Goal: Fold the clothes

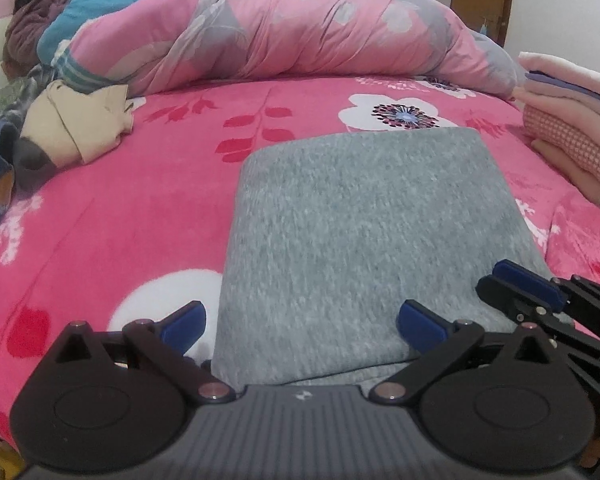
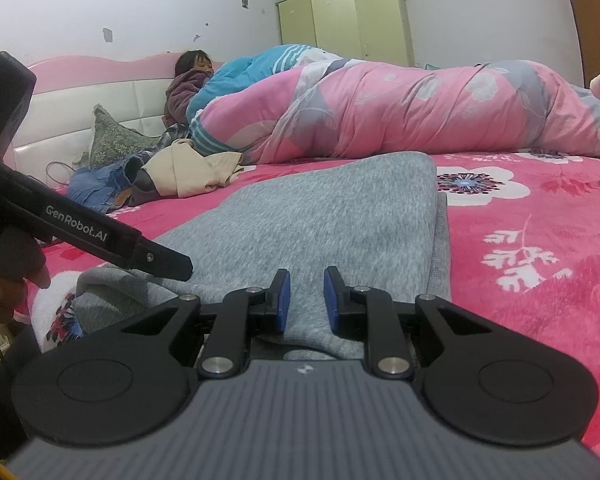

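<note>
**Folding a grey knit on a pink floral bed**

Lying flat near the front edge of the bed [image 1: 112,216], the grey garment [image 1: 364,240] is a soft, heathered knit folded into a rough rectangle with rounded corners, its far edge a thick doubled fold. In the right wrist view a thinner ribbed layer of the same garment [image 2: 442,240] peeks out along its right side. The bed cover is plush fleece, hot pink with white blossoms and red leaf sprigs.

The left tongs [image 1: 300,326] stand wide apart, their blue pads on either side of the garment's near left part, holding nothing. The right tongs [image 2: 307,300] are black, hinged arms with blue pads set a narrow gap apart over the garment's near edge; whether cloth is pinched between them cannot be told. In the left wrist view the right tongs [image 1: 528,284] reach in at the garment's near right corner.

Toward the bed's far left corner lies a crumpled heap of clothes [image 2: 188,172]: beige cloth, blue denim and dark pieces. A puffy pink quilt [image 1: 300,36] with grey and white flowers runs along the far edge, and a person lies under a blue blanket [image 2: 252,68] by the padded white and pink headboard [image 2: 100,92]. At the right edge sits a neat stack of folded fabrics [image 1: 572,128], pale pink, lilac and a fine pink check.
</note>
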`<state>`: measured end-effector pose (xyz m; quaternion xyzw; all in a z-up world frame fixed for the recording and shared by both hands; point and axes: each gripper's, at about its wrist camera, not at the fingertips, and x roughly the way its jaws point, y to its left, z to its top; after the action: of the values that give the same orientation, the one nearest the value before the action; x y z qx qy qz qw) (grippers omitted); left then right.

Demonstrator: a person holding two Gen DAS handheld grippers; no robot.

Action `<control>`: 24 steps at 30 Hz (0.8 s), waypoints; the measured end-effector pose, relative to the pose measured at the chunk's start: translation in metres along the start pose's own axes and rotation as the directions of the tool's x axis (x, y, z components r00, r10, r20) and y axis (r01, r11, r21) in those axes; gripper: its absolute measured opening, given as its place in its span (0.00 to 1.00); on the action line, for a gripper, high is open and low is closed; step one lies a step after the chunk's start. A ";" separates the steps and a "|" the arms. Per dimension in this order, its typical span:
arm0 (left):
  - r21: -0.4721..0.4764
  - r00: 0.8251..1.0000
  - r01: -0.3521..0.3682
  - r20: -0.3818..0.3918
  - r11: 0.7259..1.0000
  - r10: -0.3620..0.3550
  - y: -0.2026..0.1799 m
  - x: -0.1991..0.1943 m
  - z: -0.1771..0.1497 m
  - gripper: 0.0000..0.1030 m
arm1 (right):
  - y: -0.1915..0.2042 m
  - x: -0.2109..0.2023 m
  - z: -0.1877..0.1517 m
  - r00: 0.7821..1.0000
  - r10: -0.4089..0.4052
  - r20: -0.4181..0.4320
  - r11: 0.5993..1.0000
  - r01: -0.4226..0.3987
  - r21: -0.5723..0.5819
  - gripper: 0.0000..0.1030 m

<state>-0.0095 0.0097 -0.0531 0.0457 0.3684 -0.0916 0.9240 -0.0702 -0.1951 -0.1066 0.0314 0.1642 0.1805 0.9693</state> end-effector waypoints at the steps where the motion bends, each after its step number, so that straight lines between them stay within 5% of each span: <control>1: 0.002 1.000 -0.001 0.003 1.000 0.001 0.000 0.000 -0.001 1.00 | 0.000 0.000 0.000 1.000 0.000 0.000 1.000 0.000 0.000 0.17; 24: 0.053 0.994 -0.102 0.055 0.993 0.099 -0.017 -0.004 -0.001 1.00 | 0.000 0.000 0.000 1.000 -0.001 0.003 1.000 0.001 0.004 0.17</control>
<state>-0.0161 -0.0059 -0.0517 0.0876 0.3385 -0.0564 0.9352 -0.0701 -0.1950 -0.1069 0.0333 0.1631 0.1797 0.9695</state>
